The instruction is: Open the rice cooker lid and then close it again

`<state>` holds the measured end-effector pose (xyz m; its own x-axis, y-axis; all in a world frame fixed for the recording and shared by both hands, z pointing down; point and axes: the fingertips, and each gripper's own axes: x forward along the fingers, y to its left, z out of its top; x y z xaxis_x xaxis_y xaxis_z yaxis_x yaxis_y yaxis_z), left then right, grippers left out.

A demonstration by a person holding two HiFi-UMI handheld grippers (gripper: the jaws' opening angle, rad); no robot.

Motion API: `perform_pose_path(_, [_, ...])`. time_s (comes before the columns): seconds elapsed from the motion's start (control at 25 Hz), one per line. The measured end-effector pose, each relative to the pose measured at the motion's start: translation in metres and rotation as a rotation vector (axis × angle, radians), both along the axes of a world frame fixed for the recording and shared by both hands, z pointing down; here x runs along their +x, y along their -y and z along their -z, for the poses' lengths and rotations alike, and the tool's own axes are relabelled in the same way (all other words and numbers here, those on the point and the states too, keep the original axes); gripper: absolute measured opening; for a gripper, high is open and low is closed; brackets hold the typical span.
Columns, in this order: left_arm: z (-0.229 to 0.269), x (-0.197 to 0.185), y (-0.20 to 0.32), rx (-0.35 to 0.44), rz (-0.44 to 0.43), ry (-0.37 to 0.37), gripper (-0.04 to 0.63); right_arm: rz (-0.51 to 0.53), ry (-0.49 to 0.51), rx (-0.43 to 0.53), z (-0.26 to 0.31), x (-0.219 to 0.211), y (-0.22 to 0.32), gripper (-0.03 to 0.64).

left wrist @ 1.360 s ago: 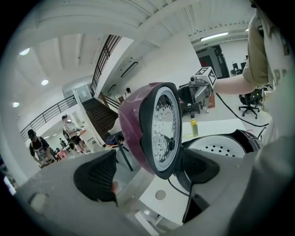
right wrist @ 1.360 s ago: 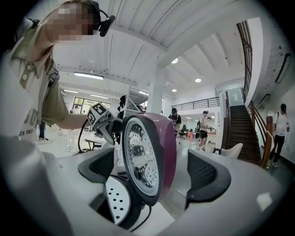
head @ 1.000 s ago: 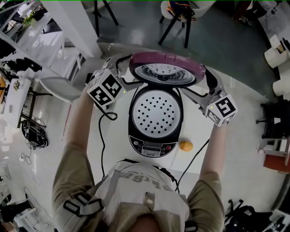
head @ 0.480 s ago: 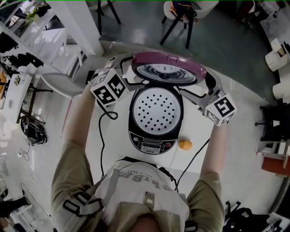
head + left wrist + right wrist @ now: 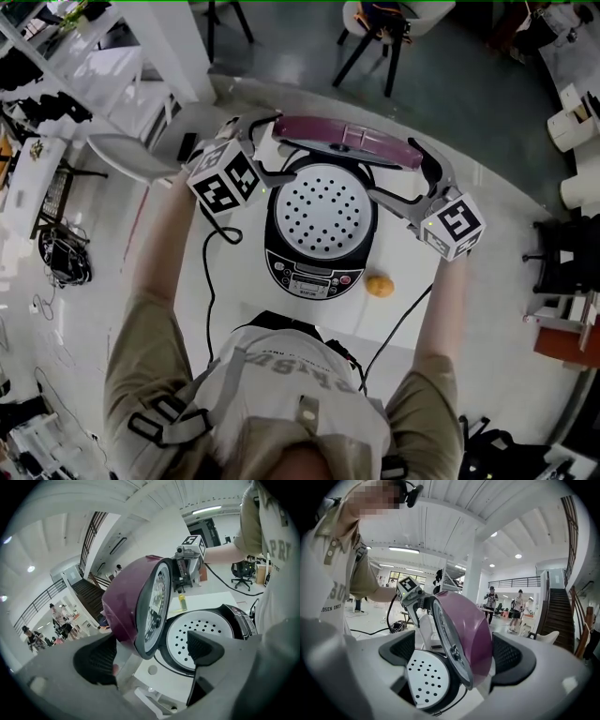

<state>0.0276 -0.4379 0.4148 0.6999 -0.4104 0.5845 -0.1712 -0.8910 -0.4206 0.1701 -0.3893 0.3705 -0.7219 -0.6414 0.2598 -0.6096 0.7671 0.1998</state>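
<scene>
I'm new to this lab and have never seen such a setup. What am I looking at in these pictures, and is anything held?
No robot here: a person holds a two-jaw gripper in each hand. The top-down picture comes from a camera on the person's head; the other two come from cameras riding on the left gripper and the right gripper, looking along their jaws. On the white table stands a rice cooker with its purple lid raised and a perforated white tray inside; a small orange object lies beside it. Both grippers' jaws stand wide apart, the lid's rim between them; neither clamps it.
</scene>
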Motion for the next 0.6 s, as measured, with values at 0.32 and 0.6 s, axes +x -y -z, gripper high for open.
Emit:
perform_pose_path(0.32, [-0.008,-0.008,-0.029,-0.011,0.014,0.029,0.486,0.045,-0.045,-0.015,-0.005,-0.014,-0.027,0.489])
perform_pose_path(0.6, [-0.015,-0.014,-0.050,-0.019,0.014,0.055,0.491,0.078,-0.081,-0.030,-0.015,-0.020,-0.048,0.494])
